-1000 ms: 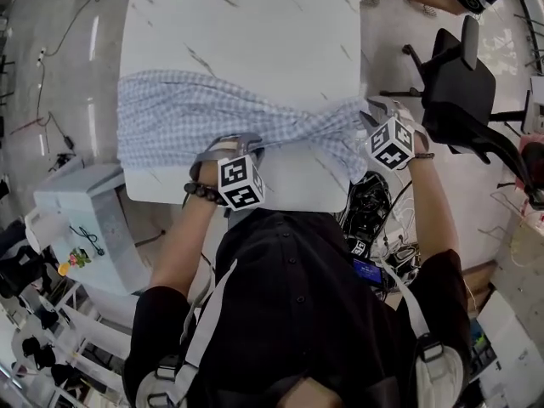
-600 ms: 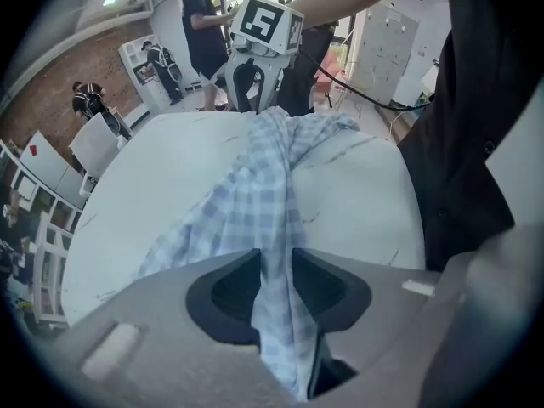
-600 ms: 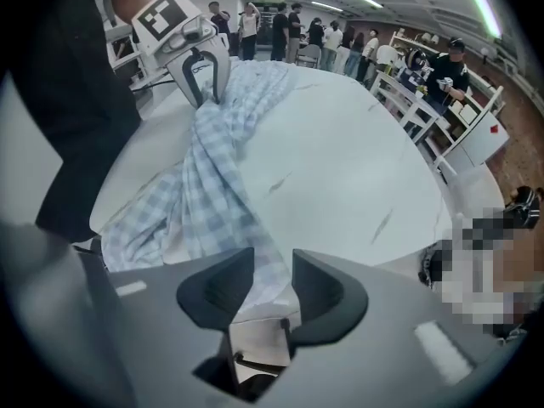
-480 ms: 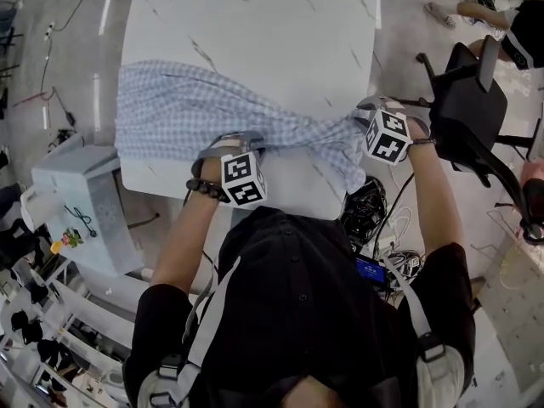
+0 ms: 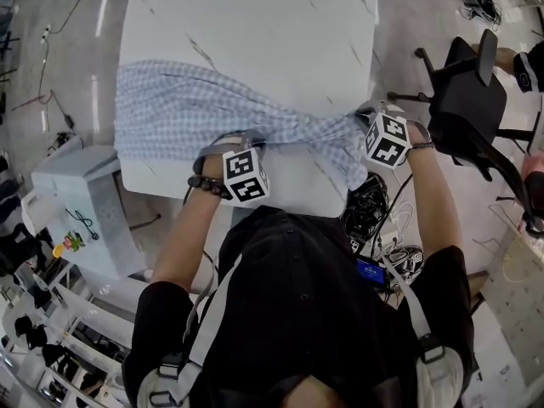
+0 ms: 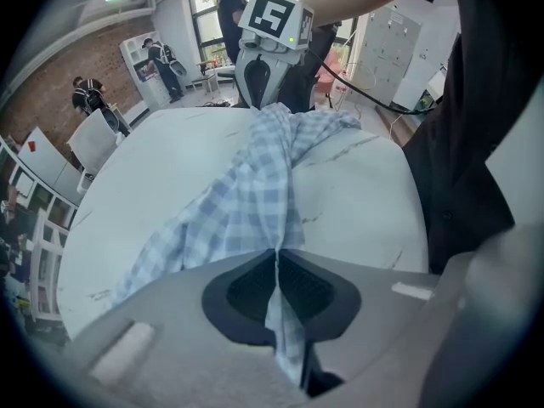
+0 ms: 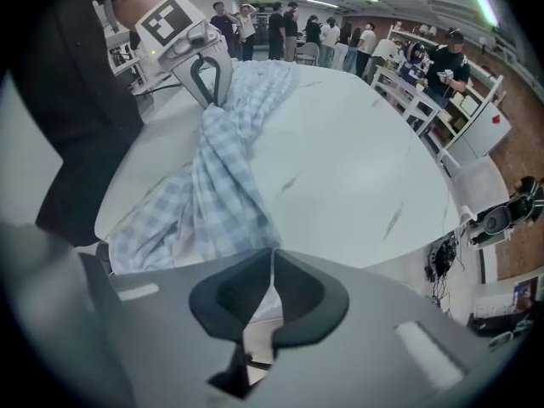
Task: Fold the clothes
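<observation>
White marble desk (image 5: 255,24), checked shirt (image 5: 170,113) stretched across it left to right, twisted rope-like toward the right front corner. Left gripper (image 6: 276,266) and right gripper (image 7: 270,266): fingers have just been closing, each pinching shirt fabric tight.

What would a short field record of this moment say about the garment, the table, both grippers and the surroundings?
Garment: blue-and-white checked cloth garment, lying across the table, gathered into a bunch toward its right end.
Table: white marble-patterned table, with the garment across its near half.
Left gripper: jaws have just closed on the garment's near edge.
Right gripper: jaws have just closed on the bunched end by the table's right edge.
Nearby: black office chair on the floor to the right.
</observation>
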The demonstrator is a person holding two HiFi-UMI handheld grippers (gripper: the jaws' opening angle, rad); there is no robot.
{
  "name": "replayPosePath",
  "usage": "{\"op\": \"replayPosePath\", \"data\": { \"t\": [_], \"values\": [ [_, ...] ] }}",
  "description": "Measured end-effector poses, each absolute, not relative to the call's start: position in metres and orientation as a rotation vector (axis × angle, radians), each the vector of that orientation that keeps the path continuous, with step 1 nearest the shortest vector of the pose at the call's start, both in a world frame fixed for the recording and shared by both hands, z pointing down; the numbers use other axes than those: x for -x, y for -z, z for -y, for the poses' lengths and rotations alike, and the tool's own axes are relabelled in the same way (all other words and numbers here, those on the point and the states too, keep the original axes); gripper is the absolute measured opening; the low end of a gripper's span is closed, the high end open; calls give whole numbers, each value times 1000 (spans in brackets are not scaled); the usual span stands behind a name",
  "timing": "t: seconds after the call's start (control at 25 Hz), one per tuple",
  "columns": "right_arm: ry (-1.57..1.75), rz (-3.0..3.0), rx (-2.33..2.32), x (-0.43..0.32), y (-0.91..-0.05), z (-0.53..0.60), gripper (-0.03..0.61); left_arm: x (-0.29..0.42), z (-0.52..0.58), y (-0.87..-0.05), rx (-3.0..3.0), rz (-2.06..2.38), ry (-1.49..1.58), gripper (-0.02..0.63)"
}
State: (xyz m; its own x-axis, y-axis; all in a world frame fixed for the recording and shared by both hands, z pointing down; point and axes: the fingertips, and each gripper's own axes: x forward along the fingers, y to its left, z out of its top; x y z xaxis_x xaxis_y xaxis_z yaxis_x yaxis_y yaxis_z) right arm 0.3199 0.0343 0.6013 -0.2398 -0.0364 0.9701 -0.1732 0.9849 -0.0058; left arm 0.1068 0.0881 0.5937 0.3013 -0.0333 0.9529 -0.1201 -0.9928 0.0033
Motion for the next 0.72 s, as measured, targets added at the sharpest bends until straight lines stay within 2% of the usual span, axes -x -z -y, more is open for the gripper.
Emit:
{"op": "replayPosePath", "data": {
  "t": [0.36, 0.72],
  "values": [
    [-91, 1790, -402, -330, -572, -46, 14, -105, -87, -578, -2571, 113, -1818, 17],
    [-100, 1696, -734, -332, -529, -124, 14, -98, -116, -563, -2696, -52, -1857, 17]
  ]
}}
